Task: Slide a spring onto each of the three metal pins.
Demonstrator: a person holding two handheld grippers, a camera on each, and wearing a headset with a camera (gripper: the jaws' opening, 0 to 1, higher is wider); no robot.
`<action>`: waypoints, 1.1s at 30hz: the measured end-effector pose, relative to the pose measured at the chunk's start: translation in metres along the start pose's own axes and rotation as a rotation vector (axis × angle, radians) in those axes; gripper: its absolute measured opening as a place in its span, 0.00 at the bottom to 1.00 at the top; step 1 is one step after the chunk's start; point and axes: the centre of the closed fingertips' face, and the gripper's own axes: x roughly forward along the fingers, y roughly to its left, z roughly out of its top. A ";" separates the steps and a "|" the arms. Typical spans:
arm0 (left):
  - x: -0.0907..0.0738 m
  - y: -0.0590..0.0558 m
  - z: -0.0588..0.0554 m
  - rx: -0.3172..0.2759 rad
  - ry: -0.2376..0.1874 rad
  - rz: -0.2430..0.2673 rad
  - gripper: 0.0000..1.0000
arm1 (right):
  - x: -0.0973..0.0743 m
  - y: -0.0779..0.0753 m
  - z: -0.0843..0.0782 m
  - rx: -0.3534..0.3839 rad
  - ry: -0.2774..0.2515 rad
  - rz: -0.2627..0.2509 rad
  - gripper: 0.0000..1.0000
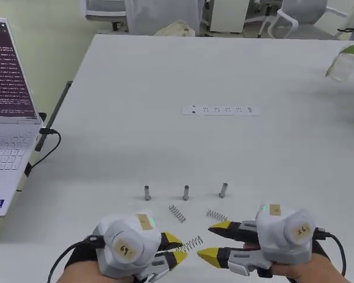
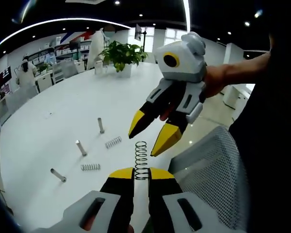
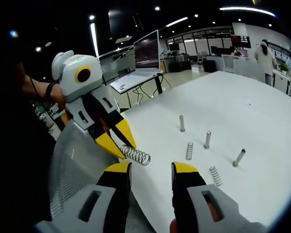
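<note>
At the near edge of the table (image 1: pixel 135 88), our left gripper (image 1: pixel 178 249) pinches a spring (image 1: pixel 190 243) by one end; our right gripper (image 1: pixel 209 240) gapes empty beside it. Three pins (image 1: pixel 186 192) stand beyond; we should line its free end squarely with one before sliding.

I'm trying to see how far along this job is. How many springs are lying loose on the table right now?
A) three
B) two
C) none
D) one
B: the left spring and the right spring lie loose on the table just in front of the bare pins, while the third spring is pinched in the left gripper.
</note>
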 end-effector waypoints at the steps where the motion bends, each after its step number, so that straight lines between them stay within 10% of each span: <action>1: 0.001 -0.001 0.001 0.009 0.000 -0.008 0.02 | 0.000 0.001 0.000 -0.002 -0.001 0.005 0.29; 33: 0.015 -0.009 0.000 0.214 0.044 -0.072 0.03 | -0.005 0.024 0.006 -0.053 0.025 0.167 0.10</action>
